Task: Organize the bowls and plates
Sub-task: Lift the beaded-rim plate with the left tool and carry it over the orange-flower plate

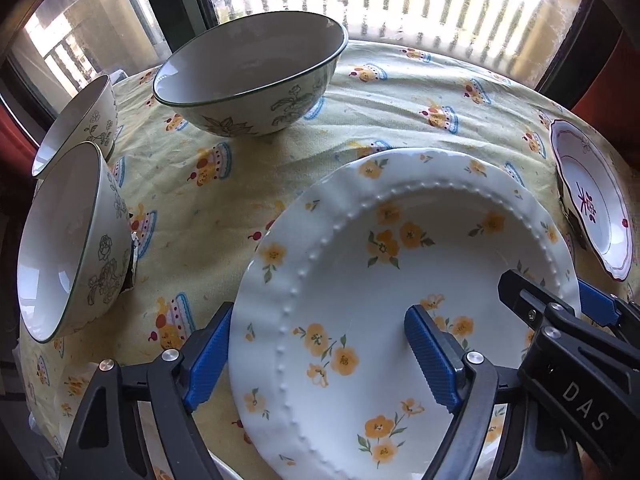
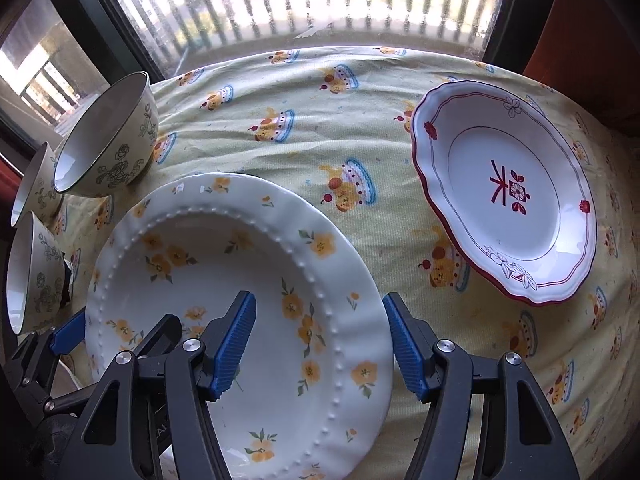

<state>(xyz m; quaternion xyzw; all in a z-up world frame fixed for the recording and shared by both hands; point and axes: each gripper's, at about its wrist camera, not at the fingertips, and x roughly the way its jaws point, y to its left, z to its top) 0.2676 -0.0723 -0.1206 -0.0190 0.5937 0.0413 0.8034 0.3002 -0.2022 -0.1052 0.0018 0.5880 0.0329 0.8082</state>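
Two grippers: both come in over one plate, each straddling an opposite side of its rim.
Yellow-flowered plate [image 1: 384,280]: white, beaded ring inside the rim, lying on the bench at the near edge, between the bowls and the red-trimmed plate.
Left gripper [image 1: 320,360]: blue fingers [image 1: 432,360] set wide, one outside the plate's left rim over the cloth, the other over the plate's well; the rim sits in the gap, and no pad visibly presses on it.
Right gripper [image 2: 320,344]: fingers [image 2: 234,344] parted around the plate's right rim, one over the well, one outside it; again no clear press on the china.
Cross-check: the right gripper shows at the lower right of the left wrist view, the left one at the lower left of the right wrist view, both at the same plate.
Red-trimmed plate [image 2: 508,196]: scalloped edge, red motif in the middle, well apart to the right on the bench.
Large bowl [image 1: 252,76]: green rim, leaf print, upright at the far side near the window [image 1: 400,0].
Small bowls: two of them, one [image 1: 72,240] nearer and one [image 1: 80,120] just behind it, at the left edge.
Bench [image 2: 320,128]: covered in a yellow cloth printed with cakes, wrinkled in the middle.
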